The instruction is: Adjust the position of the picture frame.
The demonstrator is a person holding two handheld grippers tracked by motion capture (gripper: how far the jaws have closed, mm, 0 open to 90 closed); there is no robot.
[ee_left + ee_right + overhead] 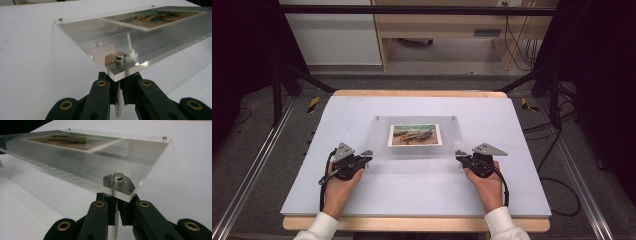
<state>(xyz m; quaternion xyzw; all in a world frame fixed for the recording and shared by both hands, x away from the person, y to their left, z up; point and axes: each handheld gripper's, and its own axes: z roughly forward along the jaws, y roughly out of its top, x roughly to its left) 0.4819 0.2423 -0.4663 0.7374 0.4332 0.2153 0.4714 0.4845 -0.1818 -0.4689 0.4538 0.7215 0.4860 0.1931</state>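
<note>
On the white mat (412, 190), mid-table, lies a clear acrylic frame (414, 137) with a small painted print (415, 135) sandwiched at its centre and a metal standoff at each corner. Its near edge looks raised, the far edge resting on the mat. The left gripper (366, 156) has its jaws closed on the near left standoff's leg (119, 100) beneath the plate; the right gripper (460, 157) is likewise clamped on the near right leg (115, 222). I judge the frame stiff and fairly heavy for its size, smooth and slippery on its faces, and liable to scratch or chip at the corners. The thin metal legs give the surest hold, though they are round and could turn in the jaws, so both ends should be lifted together and kept level.
</note>
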